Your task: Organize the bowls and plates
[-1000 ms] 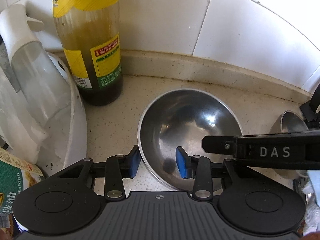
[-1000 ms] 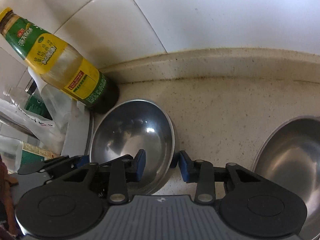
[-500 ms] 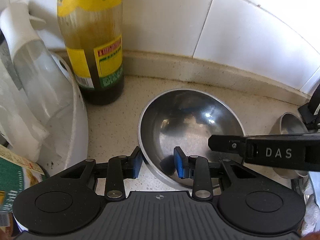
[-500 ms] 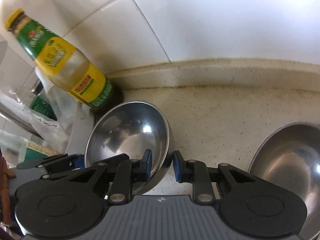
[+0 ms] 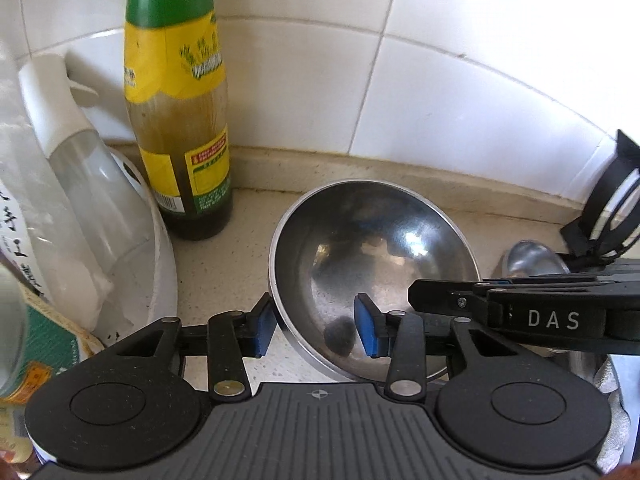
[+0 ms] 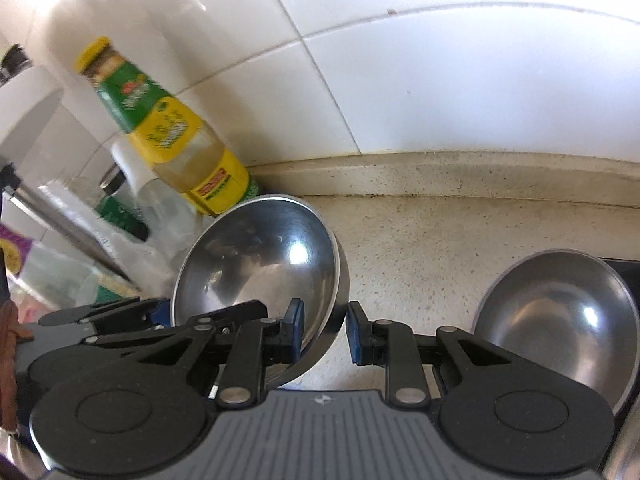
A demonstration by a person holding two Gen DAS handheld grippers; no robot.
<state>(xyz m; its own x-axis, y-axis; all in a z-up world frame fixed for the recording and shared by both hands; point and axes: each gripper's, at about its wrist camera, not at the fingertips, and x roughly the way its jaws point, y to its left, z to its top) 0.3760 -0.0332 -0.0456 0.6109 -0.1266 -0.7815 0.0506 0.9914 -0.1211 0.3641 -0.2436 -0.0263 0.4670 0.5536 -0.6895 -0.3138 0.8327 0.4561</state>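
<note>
Two hand-held grippers share one steel bowl [image 5: 372, 264] near the back edge of a speckled kitchen counter [image 6: 420, 248], close under the white tiled wall [image 5: 460, 60]. The right gripper [image 6: 322, 330] is clenched on the bowl's right rim, one blue pad inside the wall and one outside, and the bowl sits tilted with that side raised off the counter. The left gripper [image 5: 316, 330] straddles the bowl's near left rim; its jaws have just been opening, the rim is between them, the outer pad touches the rim and the inner pad stands clear of the metal. Just left of the bowl, at the counter's back edge, stands a sauce bottle [image 5: 180, 120] with a green and yellow label, beside a clear bottle with a white cap [image 5: 76, 184]. A second steel bowl [image 6: 560, 316] rests well apart toward the counter's right side.
</note>
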